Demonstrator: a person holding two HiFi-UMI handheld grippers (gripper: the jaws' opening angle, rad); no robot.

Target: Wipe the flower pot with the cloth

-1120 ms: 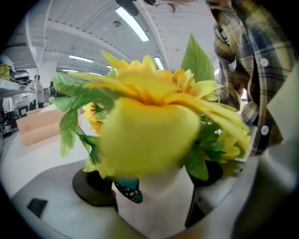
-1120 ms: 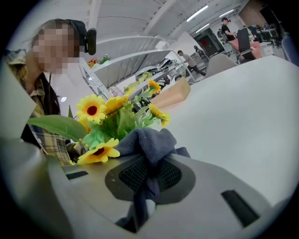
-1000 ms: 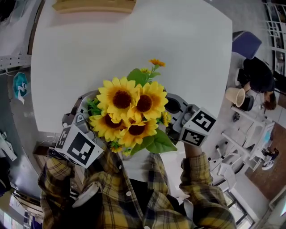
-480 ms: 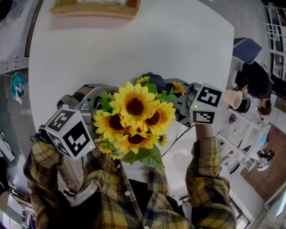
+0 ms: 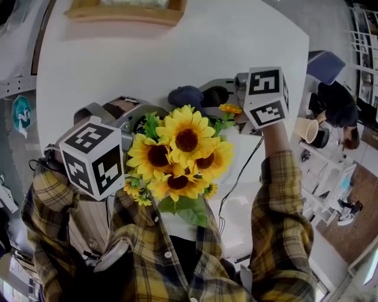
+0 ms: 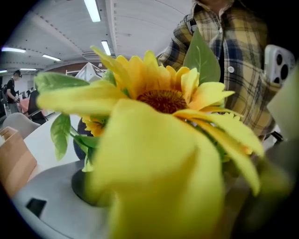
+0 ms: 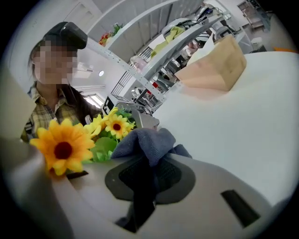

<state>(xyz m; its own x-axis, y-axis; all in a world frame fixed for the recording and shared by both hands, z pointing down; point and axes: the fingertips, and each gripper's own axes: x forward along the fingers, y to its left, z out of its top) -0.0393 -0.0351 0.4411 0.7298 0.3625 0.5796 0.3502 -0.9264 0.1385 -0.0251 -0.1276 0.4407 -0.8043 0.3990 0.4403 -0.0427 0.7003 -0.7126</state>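
Two grippers meet over the near edge of the white table (image 5: 177,53), with the sunflowers (image 5: 177,159) between them. The left gripper (image 5: 133,118) comes in from the left, its marker cube (image 5: 91,156) facing up. In the left gripper view a grey jaw with a dark pad shows at the lower left and the other jaw is a blur at the right. The bunch fills the gap between them and is gripped low down. Big yellow petals lie right against that camera, and the flower pot itself is hidden under blooms and leaves in every view.

The right gripper (image 5: 204,94) reaches in from the right on the far side of the bunch, its marker cube (image 5: 266,97) raised. Its jaws are clenched on the cloth (image 7: 147,142), a dark blue-grey wad that bulges out past the pad. In the head view the cloth sits just beyond the topmost flower. Whether it touches the leaves cannot be told.

A wooden box (image 5: 124,9) stands at the far edge of the table. A black cable (image 5: 236,183) runs down from the right gripper towards the person's yellow plaid shirt (image 5: 177,259).
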